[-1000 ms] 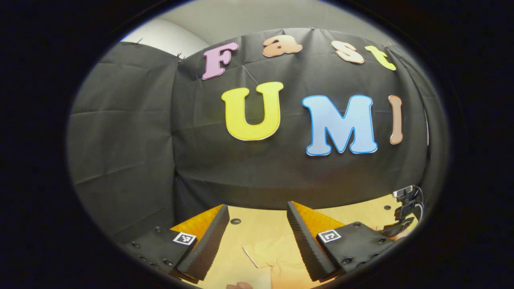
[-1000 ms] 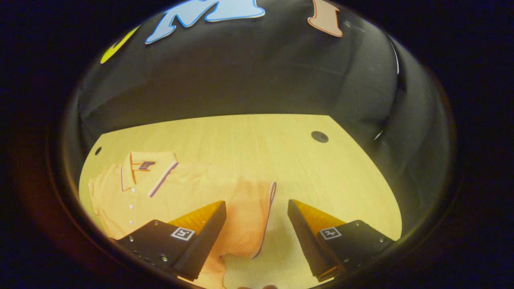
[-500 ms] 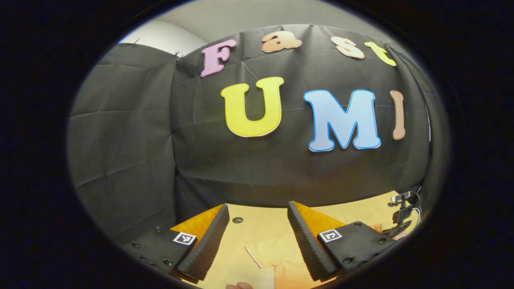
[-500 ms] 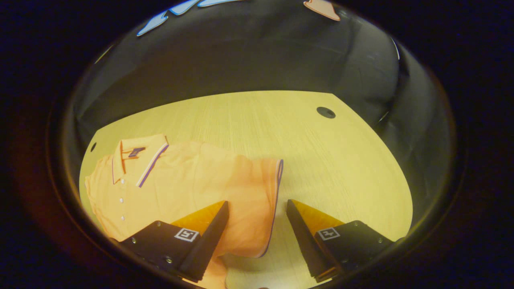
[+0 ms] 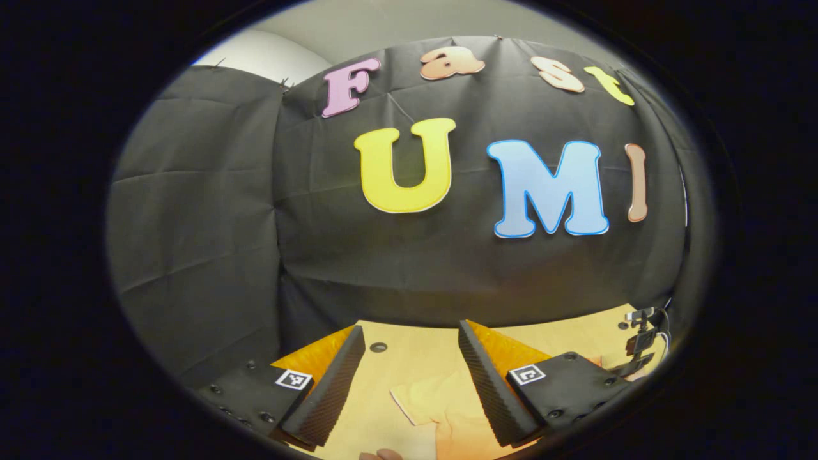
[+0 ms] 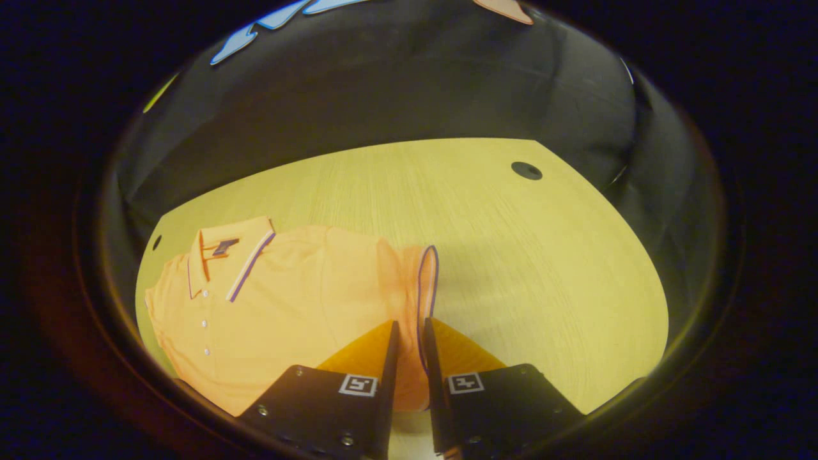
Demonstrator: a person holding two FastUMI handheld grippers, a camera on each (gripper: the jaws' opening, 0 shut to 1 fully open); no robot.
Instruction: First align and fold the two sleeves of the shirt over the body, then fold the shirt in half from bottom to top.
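Pale wooden table (image 6: pixel 511 255) across the booth floor, black cloth wall behind it. Orange polo shirt (image 6: pixel 287 306) lying flat on the table's left part in the right gripper view, collar (image 6: pixel 230 255) toward the far left, buttons running down the placket. Right sleeve (image 6: pixel 415 287) pointing toward the table's middle, its dark-trimmed cuff edge pinched up into a narrow loop. Right gripper (image 6: pixel 409 335) closed on that sleeve, both fingers pressing the cuff fabric between them, jaws nearly together. In the left gripper view, left gripper (image 5: pixel 412 358) spread wide with nothing between the fingers, held above the table near the shirt's other sleeve (image 5: pixel 434 406), which lies flat below. Round hole (image 5: pixel 378 347) in the tabletop just past the fingertips. Farther right there, the other gripper's body (image 5: pixel 642 348) at the table's edge.
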